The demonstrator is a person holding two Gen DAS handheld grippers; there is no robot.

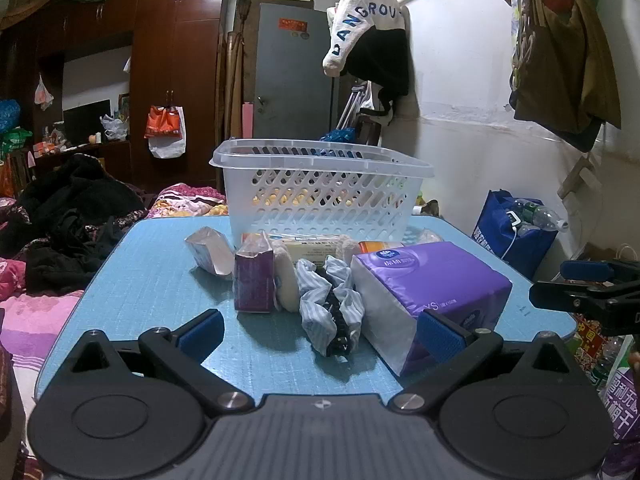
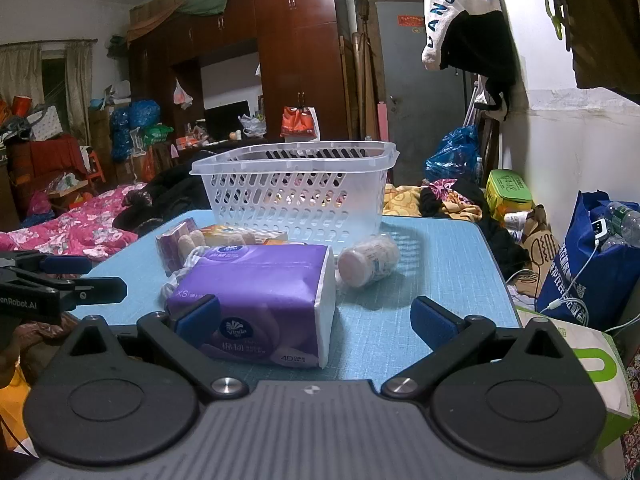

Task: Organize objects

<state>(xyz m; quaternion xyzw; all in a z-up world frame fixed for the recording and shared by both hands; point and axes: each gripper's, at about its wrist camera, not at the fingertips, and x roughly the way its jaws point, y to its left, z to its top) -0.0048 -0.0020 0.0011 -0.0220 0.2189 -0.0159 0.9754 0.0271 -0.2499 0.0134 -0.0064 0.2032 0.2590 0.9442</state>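
Cluttered bedroom furniture is surrounding a textured blue surface (image 1: 160, 280), where a perforated white plastic basket (image 1: 320, 196) is sitting behind a soft purple tissue pack (image 2: 256, 300), a striped fabric scrunchie (image 1: 332, 304) and a small purple carton (image 1: 254, 280). Both the left claw (image 1: 320, 332) and right claw (image 2: 316, 322) are hovering spread apart, gripping nothing.

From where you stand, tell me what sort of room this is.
Most likely a lived-in bedroom: a bed with pink floral bedding, a tall wooden wardrobe, and clothes hanging on the wall.

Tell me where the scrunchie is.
In the left wrist view the scrunchie lies on the table, between the small purple box and the tissue pack.
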